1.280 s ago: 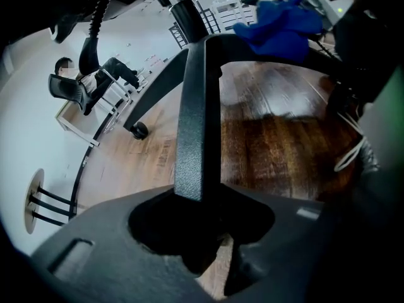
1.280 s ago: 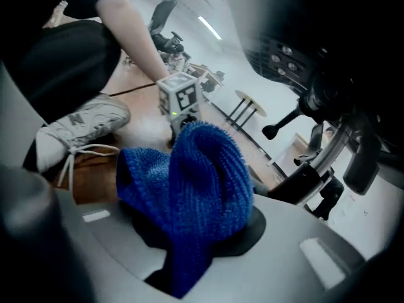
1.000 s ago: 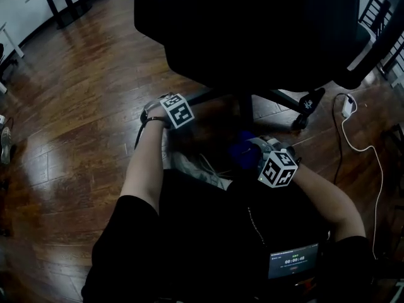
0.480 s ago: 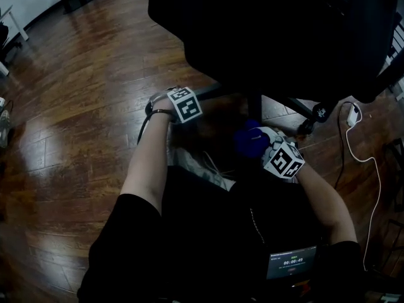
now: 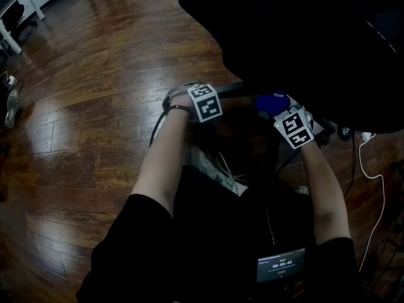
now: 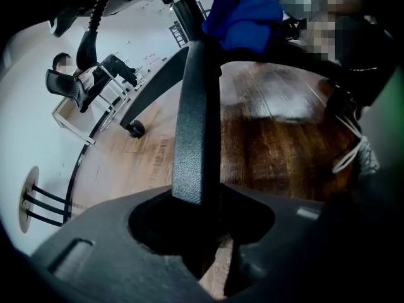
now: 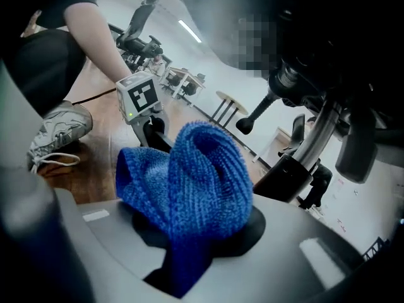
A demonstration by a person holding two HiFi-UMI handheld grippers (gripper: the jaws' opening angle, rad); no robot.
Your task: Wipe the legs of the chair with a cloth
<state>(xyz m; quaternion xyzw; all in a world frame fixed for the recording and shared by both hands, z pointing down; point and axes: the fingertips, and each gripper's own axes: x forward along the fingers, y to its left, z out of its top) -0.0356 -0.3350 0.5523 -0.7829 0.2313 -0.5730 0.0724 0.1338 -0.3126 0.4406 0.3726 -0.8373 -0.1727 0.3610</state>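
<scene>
Scene: someone crouched on a dark wood floor [image 5: 95,106] under a black office chair [image 5: 303,36], a set of tongs in each hand.
Left tongs [image 6: 196,223]: clamped on a chair leg [image 6: 196,112], no daylight between pads and leg that I can see.
Chair leg, long axis: in the left gripper view it runs straight out from the tongs and up the picture, like a textured black bar pointing away from the camera. In the head view it's a dark bar going from the left tongs off to the right, under the seat.
Chair leg, far end: heads in toward the middle of the base, right where the cloth shows up.
Right tongs [image 7: 189,245]: closed on the blue cloth [image 7: 189,182], which is bunched up. A fat folded loop pokes out past the jaws and a tail hangs down through the gap.
Cloth, where: head view puts it just beyond the right tongs, tucked under the seat edge. From the left gripper view it sits at the far end of the held leg; can't tell if it's actually touching it.
Second leg [image 6: 158,84]: slants down-left to a caster [image 6: 134,129] sitting on the floor.
Other stuff: white sneaker [image 5: 211,169] between the arms, white cable [image 5: 372,169] on the floor at the right.
</scene>
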